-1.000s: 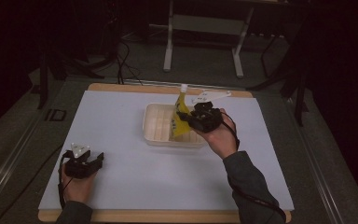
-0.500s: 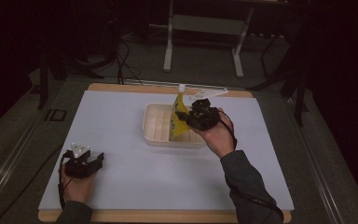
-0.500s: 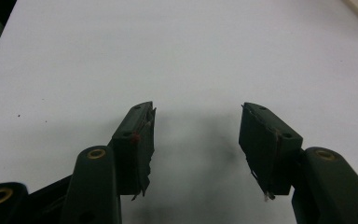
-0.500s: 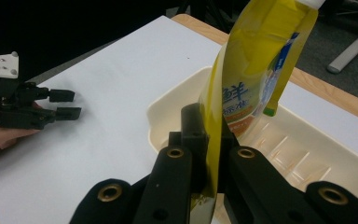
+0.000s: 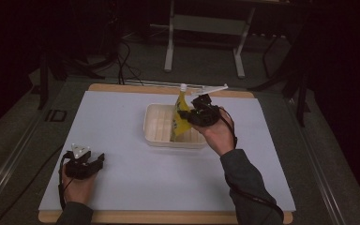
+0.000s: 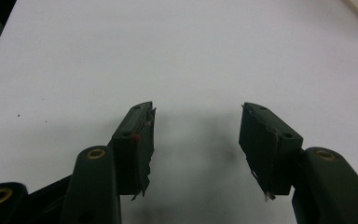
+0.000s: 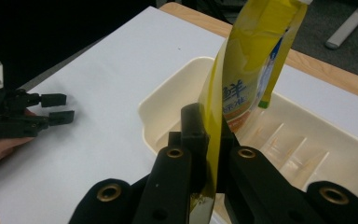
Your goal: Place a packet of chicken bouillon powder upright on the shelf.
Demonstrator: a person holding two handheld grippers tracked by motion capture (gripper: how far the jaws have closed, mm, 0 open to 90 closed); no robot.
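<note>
One yellow printed pouch point(image 7: 247, 60), upright between right gripper point(image 7: 209, 135) fingers.

The shiny yellow plastic pouch point(image 7: 249, 60) is looking smooth and crinkly. The cream plastic tray point(image 7: 303, 154) is looking glossy. The white matt sheet point(image 5: 122, 122) is covering the wooden bench point(image 5: 136, 88).

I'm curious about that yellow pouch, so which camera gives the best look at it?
The right gripper view: the yellow pouch is close, clamped between the right gripper's jaws above the cream tray, its printed label showing. The high view shows it small, held upright over the tray. The left gripper view looks at white table.
</note>
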